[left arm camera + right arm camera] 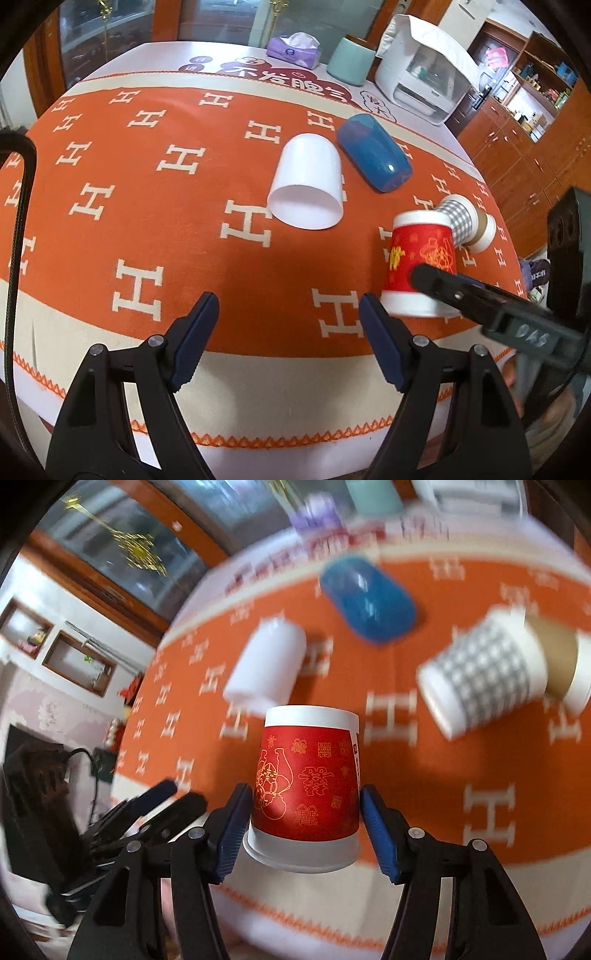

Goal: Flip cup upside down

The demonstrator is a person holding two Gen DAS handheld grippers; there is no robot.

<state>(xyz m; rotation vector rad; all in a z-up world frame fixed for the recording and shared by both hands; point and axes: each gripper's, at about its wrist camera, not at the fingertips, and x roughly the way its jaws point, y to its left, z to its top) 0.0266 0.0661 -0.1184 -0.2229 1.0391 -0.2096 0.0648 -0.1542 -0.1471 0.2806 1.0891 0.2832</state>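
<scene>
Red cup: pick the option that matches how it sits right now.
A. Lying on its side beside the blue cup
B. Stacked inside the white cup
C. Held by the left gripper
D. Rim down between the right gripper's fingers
D: the red cup stands with its wide rim at the bottom and its base on top, between the two fingers of the right gripper, while the left gripper is open with nothing between its fingers.

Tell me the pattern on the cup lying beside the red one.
Grey-and-white checks on the paper cup, clearest in the right wrist view.
</scene>
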